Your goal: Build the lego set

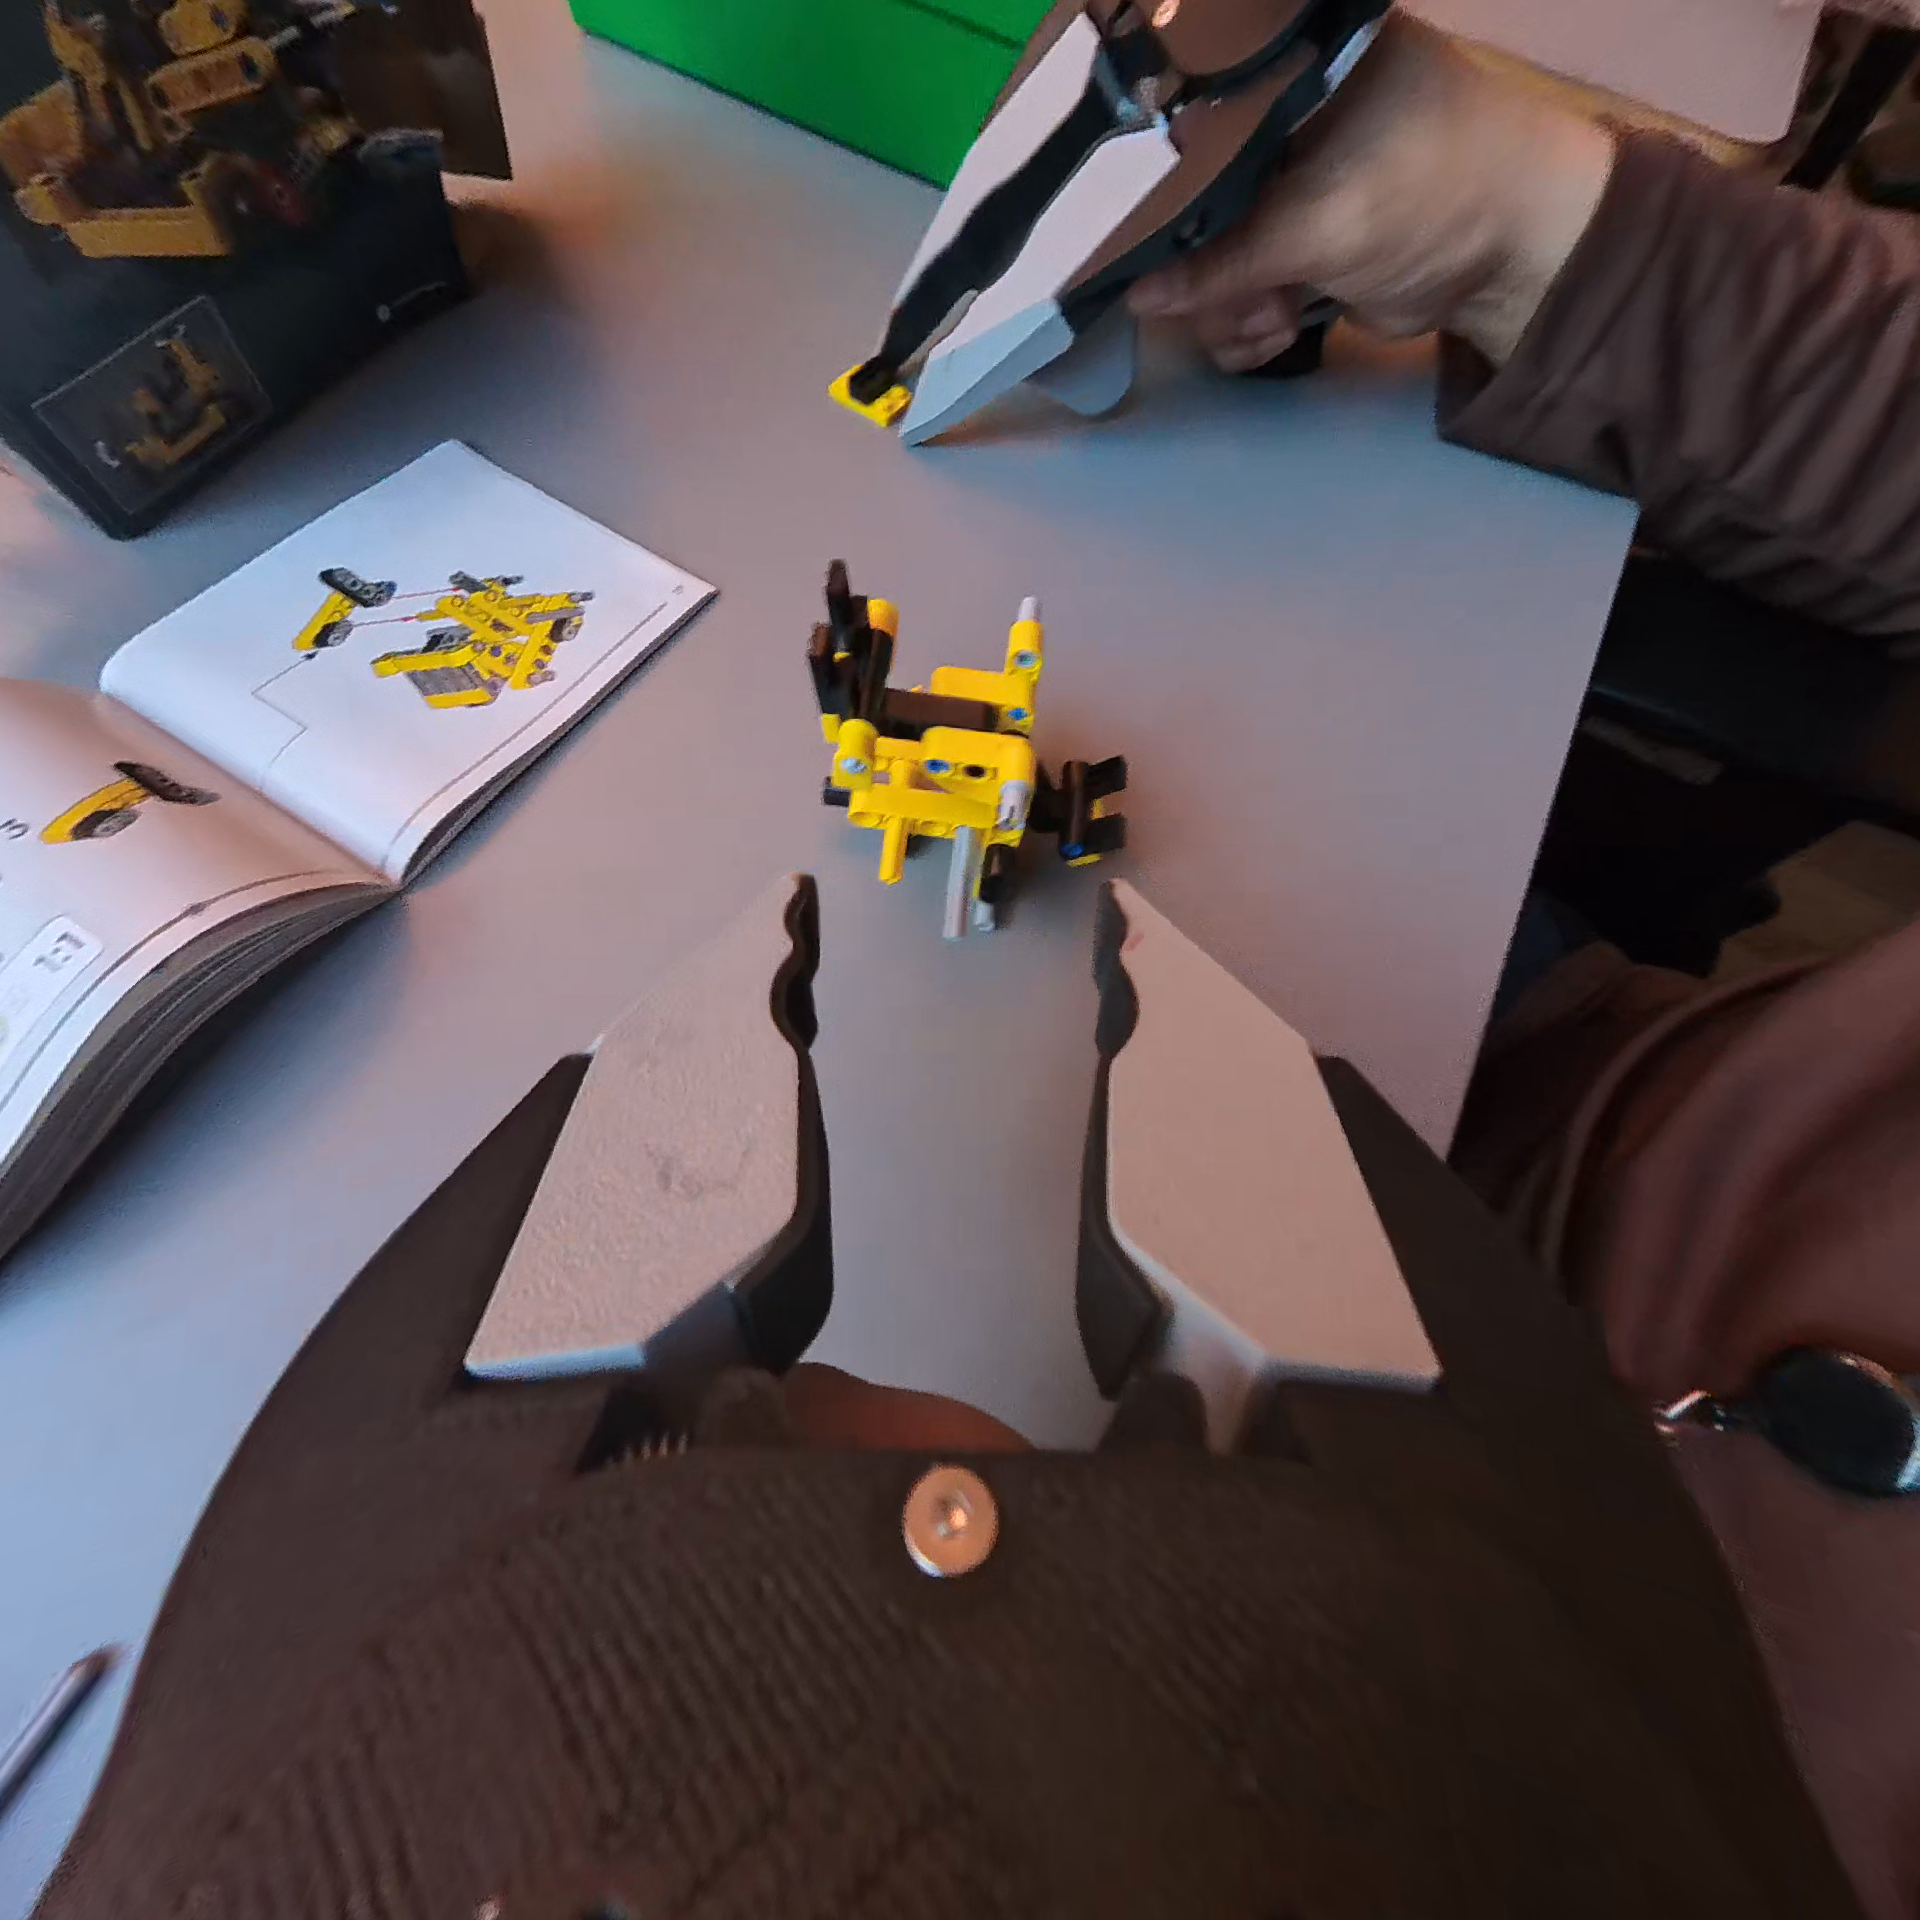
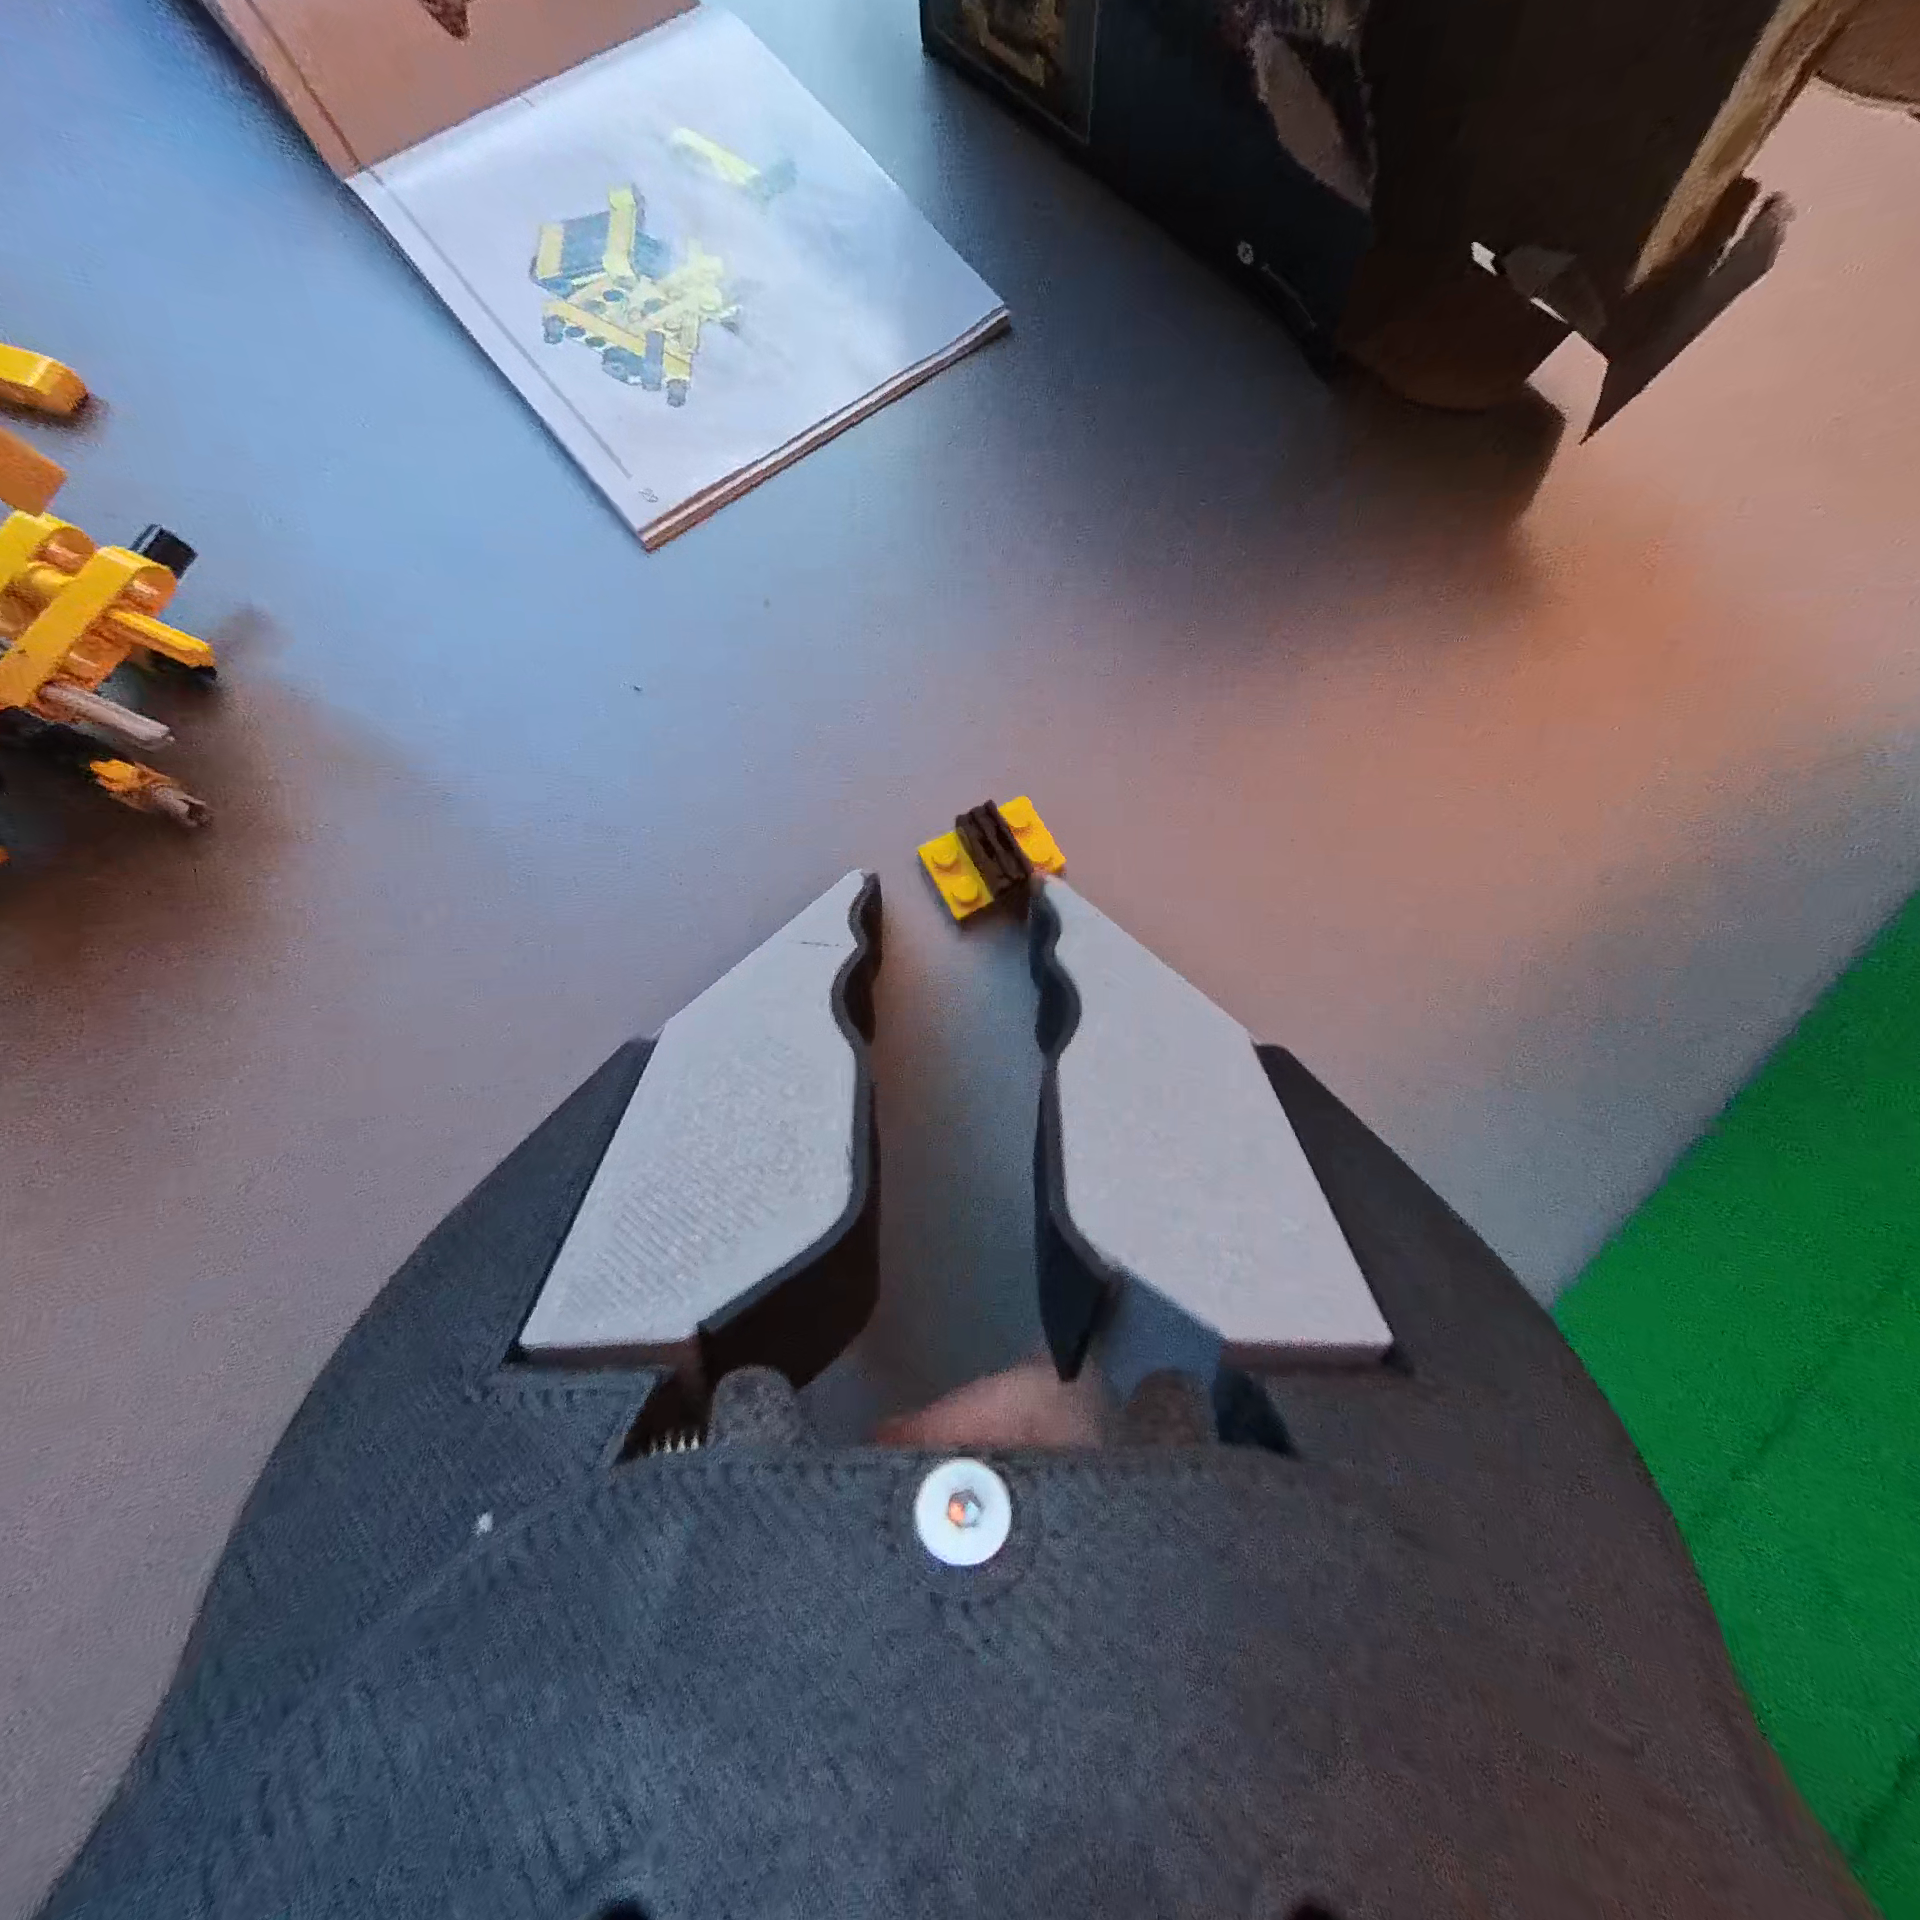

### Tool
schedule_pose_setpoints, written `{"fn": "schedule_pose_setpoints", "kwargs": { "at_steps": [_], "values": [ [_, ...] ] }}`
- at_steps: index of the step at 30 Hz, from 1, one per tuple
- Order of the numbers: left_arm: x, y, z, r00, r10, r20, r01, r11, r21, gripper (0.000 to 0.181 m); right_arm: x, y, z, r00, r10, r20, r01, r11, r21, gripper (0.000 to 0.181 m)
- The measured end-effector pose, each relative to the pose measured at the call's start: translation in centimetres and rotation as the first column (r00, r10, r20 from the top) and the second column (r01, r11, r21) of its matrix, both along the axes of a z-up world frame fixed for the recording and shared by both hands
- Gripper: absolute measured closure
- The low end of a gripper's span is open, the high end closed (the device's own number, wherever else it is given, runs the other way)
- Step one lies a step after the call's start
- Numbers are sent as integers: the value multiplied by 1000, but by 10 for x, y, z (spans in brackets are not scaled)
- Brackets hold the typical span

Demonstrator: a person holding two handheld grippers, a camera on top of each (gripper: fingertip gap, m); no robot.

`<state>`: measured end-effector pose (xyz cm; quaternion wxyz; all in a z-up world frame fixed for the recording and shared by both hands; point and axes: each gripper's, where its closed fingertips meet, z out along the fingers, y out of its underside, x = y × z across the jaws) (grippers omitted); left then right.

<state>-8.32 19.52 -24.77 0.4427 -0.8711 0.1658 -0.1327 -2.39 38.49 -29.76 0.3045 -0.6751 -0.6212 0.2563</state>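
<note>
Two wrist views of a partly built model on a grey counter [image 1: 644,1091]. At the centre of the left wrist view we see the yellow-and-black assembly [image 1: 940,753] standing on the counter, with grey axles projecting toward the camera; it appears again at the left edge of the right wrist view. The left gripper [image 1: 954,904] hovers just short of it, fingers [image 1: 727,1039] spread wide and holding nothing.

In the upper middle of the left wrist view the right gripper [image 1: 902,400] tips down to the counter beside a small yellow plate [image 2: 992,857] carrying a black clip-like piece; in the right wrist view that plate lies just above centre, and the right-hand fingertip touches its near corner; the fingers are parted and do not enclose it (we judge the piece not yet gripped).

The open instruction booklet [image 1: 343,727] lies at centre left of the left wrist view, showing a fuller yellow machine than the one on the counter; the dark product box [image 1: 208,260] stands in the upper left, and a green surface [image 2: 1766,1351] fills the lower right of the right wrist view.

We judge the build to be at an early-to-middle stage: a core frame is joined, while the small plate, and much of the pictured machine, remain to be added.
</note>
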Motion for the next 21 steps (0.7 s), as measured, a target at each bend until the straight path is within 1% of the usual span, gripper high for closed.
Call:
{"fn": "schedule_pose_setpoints", "kwargs": {
  "at_steps": [3,5,6,8,9,11,13,14,17,21],
  "values": [
    [-9,3,-4,1000,15,15,-15,1000,-4,131,3,-11,0,999,50,-1,-50,999,-19,158],
    [-8,4,-8,999,16,43,-15,1000,-18,133,7,-15,1,997,77,-7,-77,996,-41,158],
    [-4,3,-10,999,1,52,0,1000,-27,134,8,-12,1,998,66,-9,-66,997,-36,156],
    [9,2,-14,998,-45,48,46,998,-32,134,7,4,4,1000,-1,-23,1,1000,-11,145],
    [13,2,-17,998,-59,32,60,997,-42,134,5,5,5,1000,-5,-30,4,1000,-18,143],
    [14,5,-25,999,-48,-21,46,996,-74,131,0,4,5,999,18,-29,-19,1000,-21,143],
    [17,7,-25,998,-52,-24,50,996,-80,132,-5,8,1,1000,17,-5,-17,1000,24,141],
    [22,6,-22,998,-63,3,63,995,-75,132,-6,9,1,1000,23,-3,-23,999,40,142],
    [40,0,-15,991,-101,92,108,992,-72,133,-8,7,0,999,41,0,-41,999,29,159],
    [59,-8,-6,980,-154,122,162,985,-55,132,-6,-4,0,996,86,0,-86,996,33,160]
  ]
}}
